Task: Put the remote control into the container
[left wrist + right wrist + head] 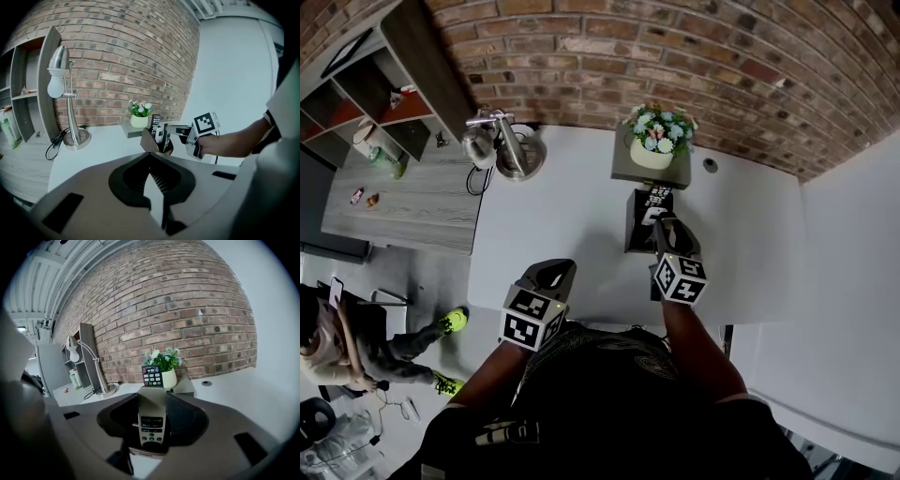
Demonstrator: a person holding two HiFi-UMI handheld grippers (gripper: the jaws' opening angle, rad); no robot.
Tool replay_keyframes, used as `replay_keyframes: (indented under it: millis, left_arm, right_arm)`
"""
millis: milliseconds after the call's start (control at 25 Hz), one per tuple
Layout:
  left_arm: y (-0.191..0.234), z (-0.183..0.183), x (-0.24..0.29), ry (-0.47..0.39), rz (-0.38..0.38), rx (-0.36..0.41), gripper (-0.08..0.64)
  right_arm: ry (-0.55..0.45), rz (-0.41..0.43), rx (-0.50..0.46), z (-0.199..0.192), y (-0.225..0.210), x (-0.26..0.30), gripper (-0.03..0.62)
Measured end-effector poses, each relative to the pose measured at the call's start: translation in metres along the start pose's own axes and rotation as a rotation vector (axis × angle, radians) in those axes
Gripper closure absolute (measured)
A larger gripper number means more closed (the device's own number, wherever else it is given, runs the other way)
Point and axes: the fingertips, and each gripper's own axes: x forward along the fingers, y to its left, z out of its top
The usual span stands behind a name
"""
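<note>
Looking light, stiff and likely slick, the remote (152, 423) is clamped across its narrow sides in the right gripper's (664, 231) jaws; the left gripper's (551, 274) jaws are together, empty.

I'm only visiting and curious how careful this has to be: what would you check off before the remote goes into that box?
1. The right tool grips the light-grey rectangular remote control: ok.
2. The dark box-shaped container stands upright on the white table: ok.
3. The right tool points at the container: ok.
4. Free room beside the black remote with coloured buttons already standing inside: cannot tell.
5. The left tool is empty and apart from the container: ok.
6. The white flower pot sits behind the container, out of the way: ok.
</note>
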Motion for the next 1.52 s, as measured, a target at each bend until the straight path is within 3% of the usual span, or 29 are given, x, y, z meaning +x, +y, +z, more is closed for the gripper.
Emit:
replay_keyframes:
  millis: [280,640,880,920,1000,1080,1360,1520]
  left_arm:
    - [-0.002,0.000,-0.007,-0.006,-0.053,0.027,0.566]
    - [-0.010,-0.002,-0.015,-0.005,-0.144,0.081,0.566]
    - [-0.026,0.008,-0.014,-0.044,-0.200,0.069,0.566]
    - [-0.030,0.008,-0.014,-0.049,-0.204,0.060,0.566]
    - [-0.038,0.009,-0.015,-0.060,-0.207,0.045,0.566]
    - [-0.048,0.010,-0.019,-0.071,-0.202,0.039,0.566]
    - [-0.089,0.006,-0.038,-0.132,-0.132,0.009,0.566]
    - [-0.134,-0.005,-0.047,-0.171,-0.092,-0.024,0.566]
  right_arm:
    - [0.078,-0.020,-0.050,-0.005,0.009,0.002,0.405]
    - [0.024,-0.019,0.000,0.014,0.027,-0.063,0.405]
    - [0.049,0.111,0.113,0.006,0.056,-0.112,0.408]
    - [0.057,0.137,0.135,0.002,0.059,-0.118,0.426]
    - [0.068,0.183,0.145,-0.004,0.066,-0.127,0.532]
    - [0.074,0.234,0.138,-0.006,0.073,-0.137,0.583]
    - [0.097,0.363,0.017,-0.015,0.081,-0.197,0.584]
    - [0.101,0.431,-0.015,-0.025,0.069,-0.241,0.584]
